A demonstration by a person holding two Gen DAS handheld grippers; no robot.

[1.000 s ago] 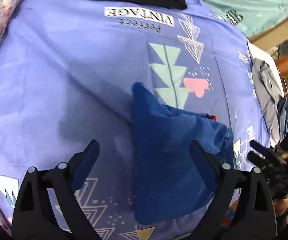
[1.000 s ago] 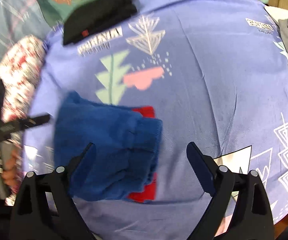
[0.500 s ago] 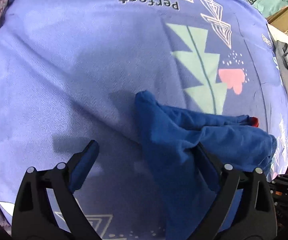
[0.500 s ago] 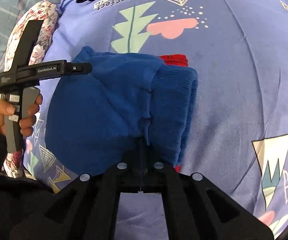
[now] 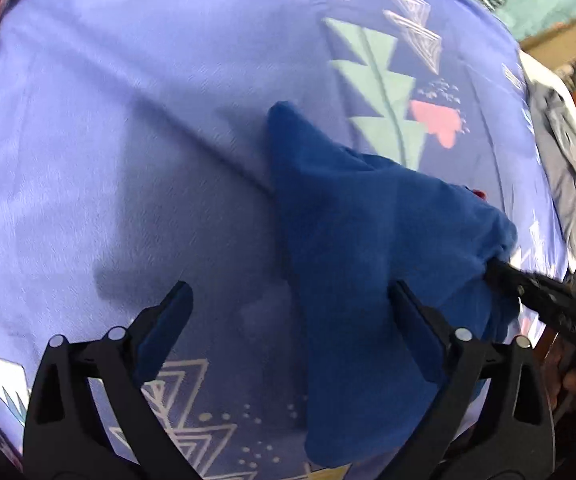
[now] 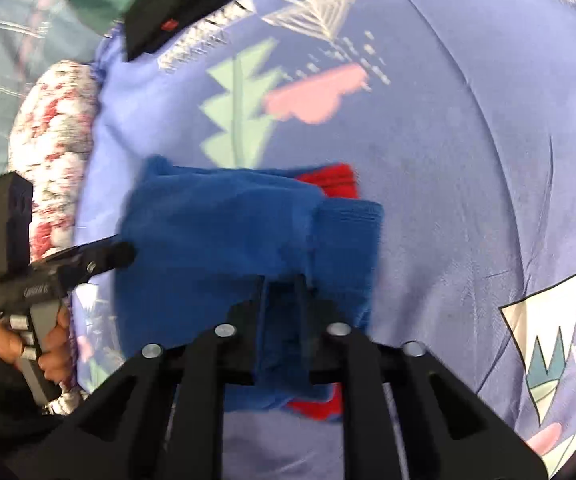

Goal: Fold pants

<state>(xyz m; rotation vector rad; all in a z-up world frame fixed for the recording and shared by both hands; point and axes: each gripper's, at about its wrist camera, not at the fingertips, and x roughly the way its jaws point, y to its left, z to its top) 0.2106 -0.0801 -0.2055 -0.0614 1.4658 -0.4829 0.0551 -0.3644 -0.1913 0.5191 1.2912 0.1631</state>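
While the blue pants point(image 6: 224, 264) lie folded on the purple bedsheet point(image 5: 128, 120), the right gripper point(image 6: 282, 292) pinches their near edge, fingers pressed onto the cloth. Spread wide, the left gripper point(image 5: 288, 312) hovers over the pants' left side, gripping nothing. Black folded clothes point(image 6: 176, 12) lie far off.

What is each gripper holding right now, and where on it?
The right gripper is shut on the blue pants, pinching their near edge beside the ribbed band. The left gripper is open, holding nothing.
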